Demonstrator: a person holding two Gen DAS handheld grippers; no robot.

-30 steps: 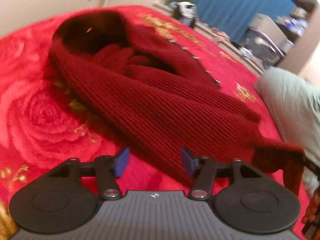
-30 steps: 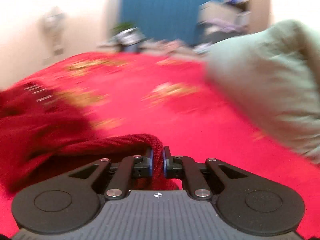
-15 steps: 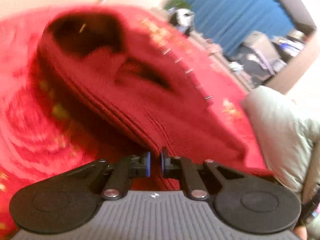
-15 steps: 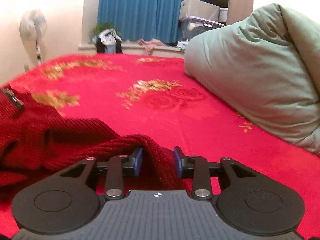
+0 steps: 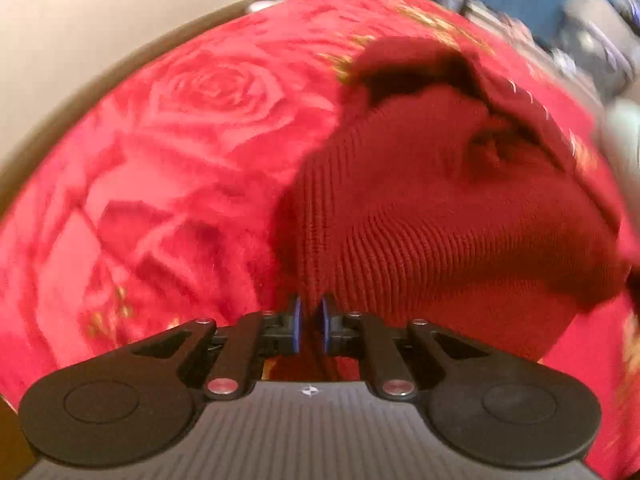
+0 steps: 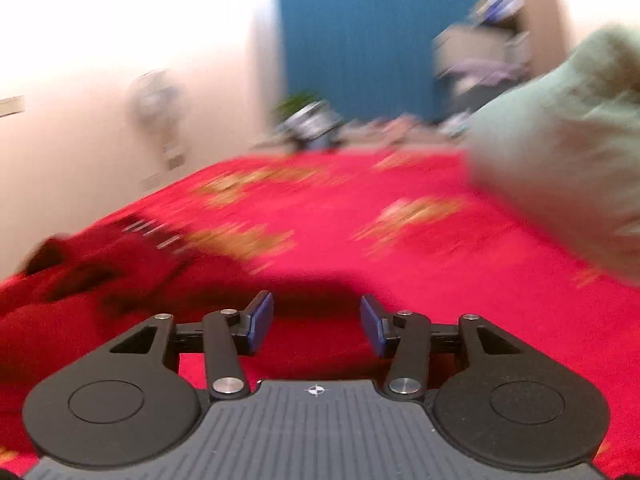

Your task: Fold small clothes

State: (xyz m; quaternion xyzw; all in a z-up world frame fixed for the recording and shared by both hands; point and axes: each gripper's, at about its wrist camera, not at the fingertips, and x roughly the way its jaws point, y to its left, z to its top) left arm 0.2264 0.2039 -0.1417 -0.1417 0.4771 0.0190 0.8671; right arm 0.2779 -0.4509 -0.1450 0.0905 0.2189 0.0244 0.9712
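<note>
Left gripper (image 5: pixel 308 322) pinches the dark-red ribbed knit garment (image 5: pixel 440 216); right gripper (image 6: pixel 316 326), jaws spread, holds nothing. Carry the pinched edge toward 1 o'clock, keeping the fold line straight.

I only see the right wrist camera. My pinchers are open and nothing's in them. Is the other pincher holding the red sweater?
Observer: Yes. The left gripper is shut on an edge of the dark red knit sweater.
Operator: Is it lying flat?
Observer: No. It is bunched up, rising from the pinched edge.
Operator: What's under it?
Observer: A red blanket with big roses.
</note>
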